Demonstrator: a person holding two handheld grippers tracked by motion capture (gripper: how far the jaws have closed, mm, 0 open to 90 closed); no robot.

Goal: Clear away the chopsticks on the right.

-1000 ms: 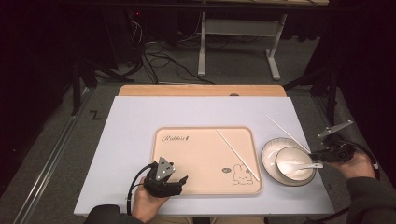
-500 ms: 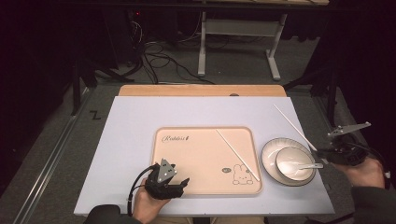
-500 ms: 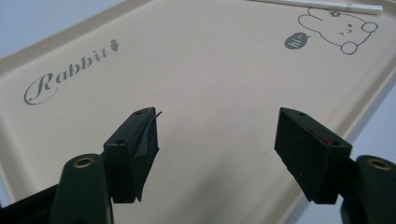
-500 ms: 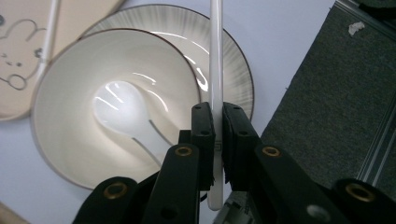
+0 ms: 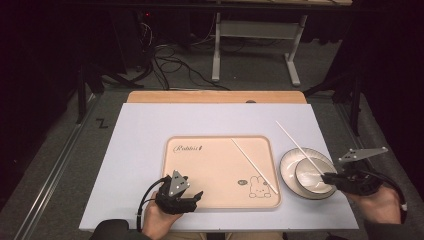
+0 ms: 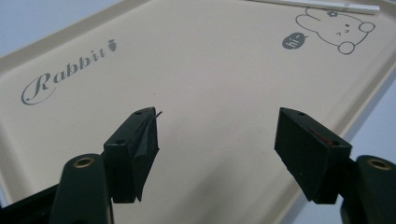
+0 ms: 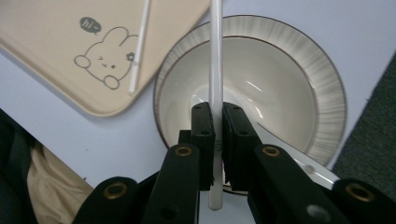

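Your right gripper (image 7: 214,140) pinches a white chopstick (image 7: 215,70) between pressed-together jaws, close to its near end, just over the bowl (image 7: 289,84). Judge it light, stiff and slick: a thin round rod like this can roll or swivel in flat pads, so a hold nearer its middle would steady it better than this end grip. The long free end reaches out past the bowl's far rim and will swing wide with any wrist turn. It looks plain, glossy white, straight and slender. The bowl sits inside a ribbed plate (image 7: 327,93), with a spoon (image 7: 299,156) lying in it; both look breakable. Left of the bowl, the second chopstick (image 5: 254,166) lies on the tray (image 5: 210,170). Farther left, your left gripper (image 6: 217,140) hangs with jaws spread and empty over the tray's near edge.
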